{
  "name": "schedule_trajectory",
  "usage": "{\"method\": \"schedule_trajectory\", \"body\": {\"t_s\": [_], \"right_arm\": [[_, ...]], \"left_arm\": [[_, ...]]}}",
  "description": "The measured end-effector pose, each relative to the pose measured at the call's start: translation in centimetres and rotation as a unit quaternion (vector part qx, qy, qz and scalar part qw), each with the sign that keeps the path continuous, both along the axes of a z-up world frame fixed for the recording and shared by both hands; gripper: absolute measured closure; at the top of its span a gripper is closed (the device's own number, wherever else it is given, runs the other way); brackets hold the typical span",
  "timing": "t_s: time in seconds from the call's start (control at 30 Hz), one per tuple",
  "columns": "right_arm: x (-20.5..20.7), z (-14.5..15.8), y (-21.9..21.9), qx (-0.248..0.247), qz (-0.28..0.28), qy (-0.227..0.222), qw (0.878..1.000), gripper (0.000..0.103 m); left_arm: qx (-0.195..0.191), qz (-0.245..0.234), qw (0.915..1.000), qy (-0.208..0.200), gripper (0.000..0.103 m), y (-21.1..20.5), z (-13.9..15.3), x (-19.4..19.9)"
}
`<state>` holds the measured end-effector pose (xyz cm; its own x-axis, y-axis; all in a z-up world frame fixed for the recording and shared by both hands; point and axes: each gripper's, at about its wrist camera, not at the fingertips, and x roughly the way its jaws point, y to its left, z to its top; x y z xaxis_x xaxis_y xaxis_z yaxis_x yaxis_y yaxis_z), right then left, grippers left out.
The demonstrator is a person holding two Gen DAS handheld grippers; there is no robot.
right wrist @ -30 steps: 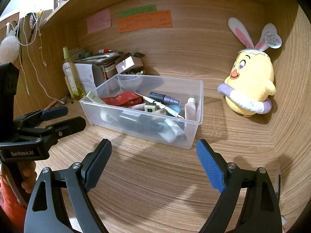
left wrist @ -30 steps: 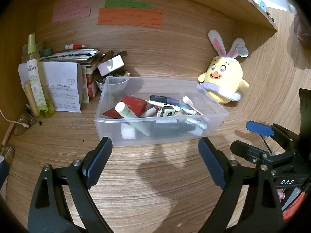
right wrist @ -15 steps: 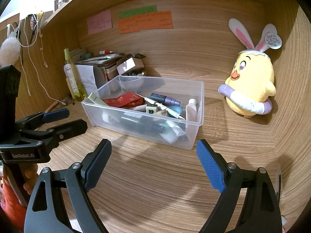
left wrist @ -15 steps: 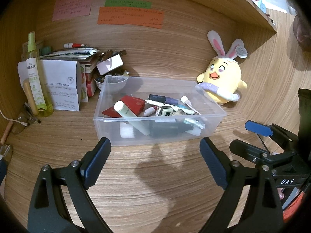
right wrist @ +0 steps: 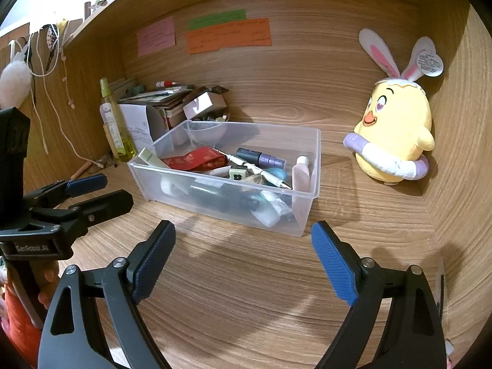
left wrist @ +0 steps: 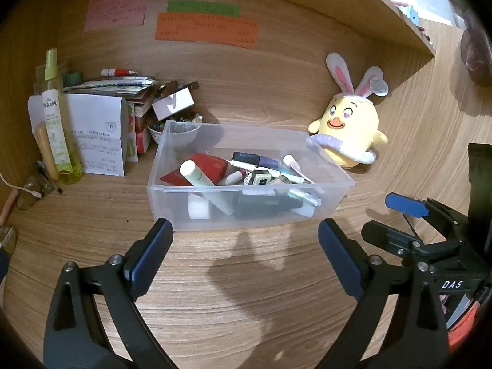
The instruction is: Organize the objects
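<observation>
A clear plastic bin (left wrist: 326,198) sits on the wooden desk, also in the right wrist view (right wrist: 303,212). It holds a green tube (left wrist: 203,181), a red packet (right wrist: 193,161), a purple-capped cylinder (right wrist: 261,157), a pen (right wrist: 261,172), a small tile (left wrist: 261,179) and several other small items. My left gripper (left wrist: 244,253) is open and empty just in front of the bin. My right gripper (right wrist: 243,256) is open and empty, in front of the bin's right corner. Each gripper shows in the other's view.
A yellow chick plush with rabbit ears (left wrist: 347,132) leans in the back right corner (right wrist: 396,129). At the back left stand a green spray bottle (left wrist: 57,123), a folded paper (left wrist: 98,135), stacked books and boxes (left wrist: 144,98) and a small bowl (left wrist: 175,133). Sticky notes (left wrist: 206,26) hang on the back wall.
Both grippers have drifted slightly; the bin sits a little farther from the left gripper than before. Nothing was taken hold of or let go.
</observation>
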<state>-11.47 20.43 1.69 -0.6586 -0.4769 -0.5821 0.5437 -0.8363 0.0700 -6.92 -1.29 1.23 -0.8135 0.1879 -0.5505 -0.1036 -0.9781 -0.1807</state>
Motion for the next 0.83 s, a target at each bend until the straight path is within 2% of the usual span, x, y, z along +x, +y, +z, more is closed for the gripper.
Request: {"method": "schedule_trajectory", "body": {"t_s": [0.83], "right_arm": [[-0.11, -0.24, -0.09, -0.003, -0.001, -0.01, 1.0, 0.013]], "left_arm": [[0.004, -0.013, 0.9998, -0.011, 0.004, 0.28, -0.24, -0.19]]}}
